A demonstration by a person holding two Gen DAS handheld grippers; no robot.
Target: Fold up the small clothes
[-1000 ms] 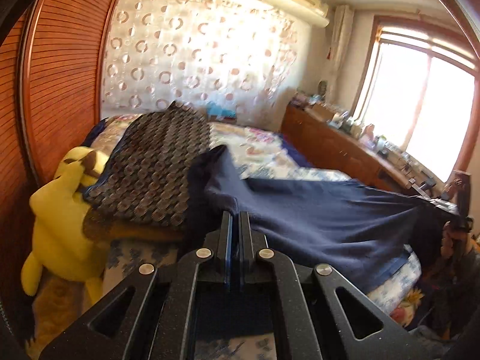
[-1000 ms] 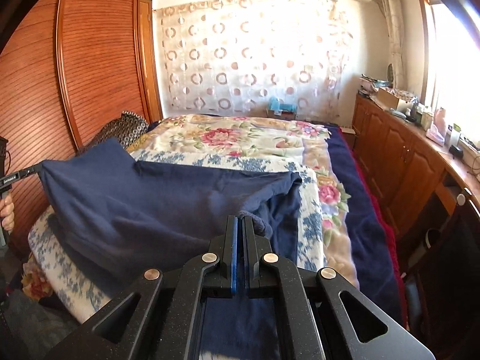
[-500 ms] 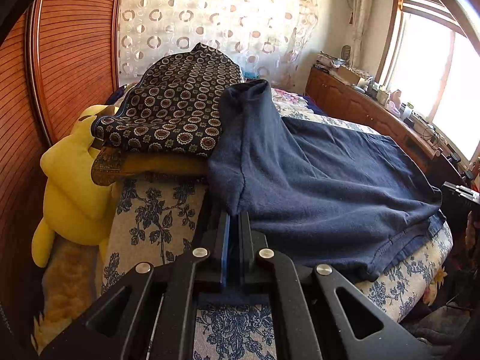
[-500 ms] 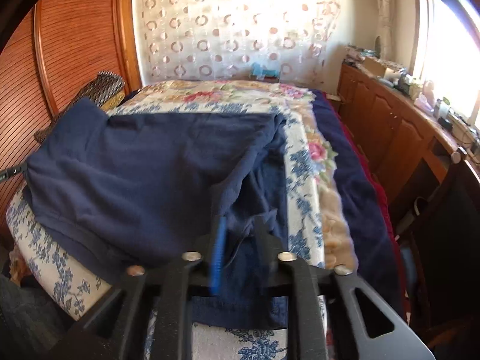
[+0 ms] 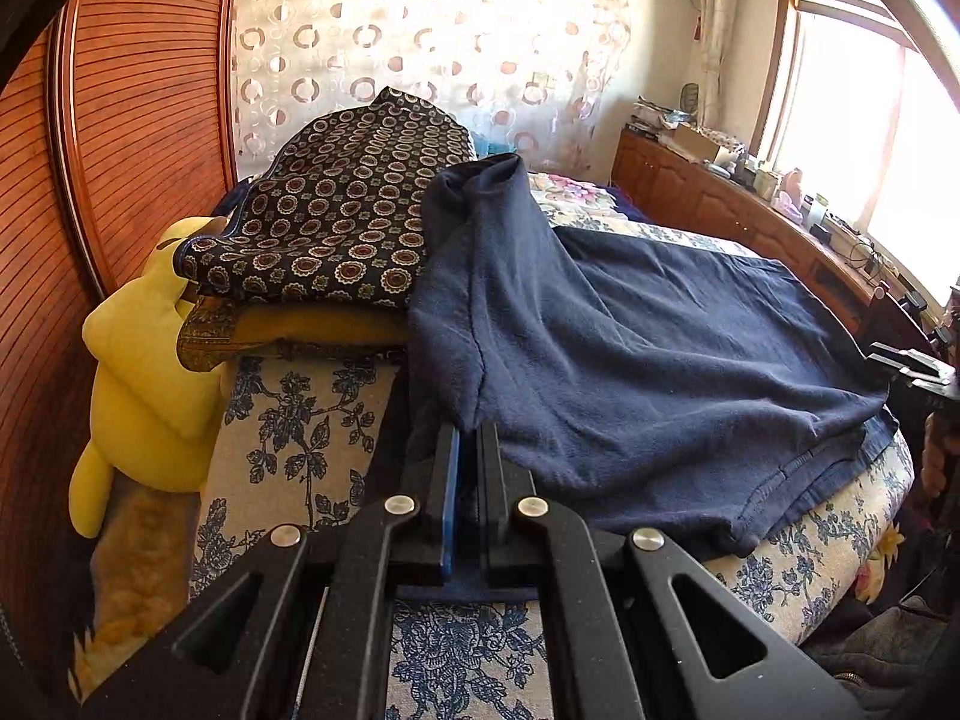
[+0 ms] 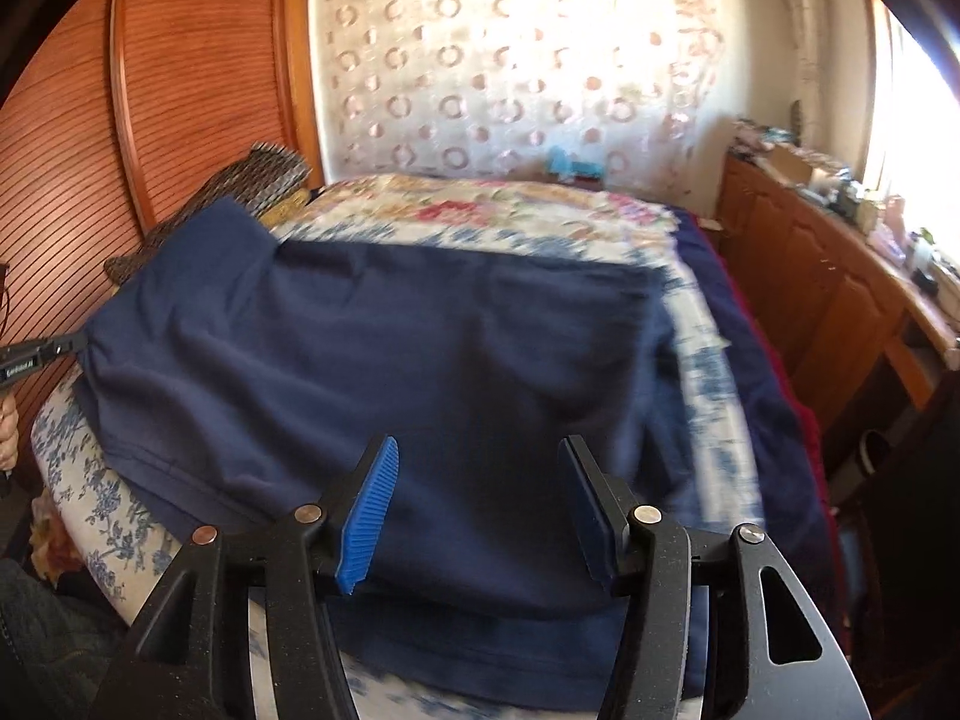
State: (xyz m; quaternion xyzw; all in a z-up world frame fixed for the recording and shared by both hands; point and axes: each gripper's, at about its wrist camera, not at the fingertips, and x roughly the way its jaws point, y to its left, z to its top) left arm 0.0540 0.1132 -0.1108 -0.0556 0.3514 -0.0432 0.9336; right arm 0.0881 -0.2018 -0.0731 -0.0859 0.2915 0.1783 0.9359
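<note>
**Left wrist view: L clamps corner, R letting go**

Left wrist view: left gripper [image 5: 468, 450] clenched on near-left corner of dark navy knit garment [image 5: 630, 360], spread on floral bed cover [image 5: 288, 420], long axis toward 2 o'clock. Patterned pillow [image 5: 336, 234] at 11 crowds it. Right gripper [image 6: 480, 510] jaws opening, cloth beneath, unpinched; free room at 3.

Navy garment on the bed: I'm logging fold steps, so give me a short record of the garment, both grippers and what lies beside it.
garment: navy garment spread flat on the floral bedcover
left gripper: left gripper shut on the garment's near edge
right gripper: right gripper with jaws opening, pads clear of the cloth, garment below them
beside it: patterned dark cloth stacked to the garment's left, a yellow plush toy against the wooden wardrobe
fold state: one layer lies over another at the near edge
</note>
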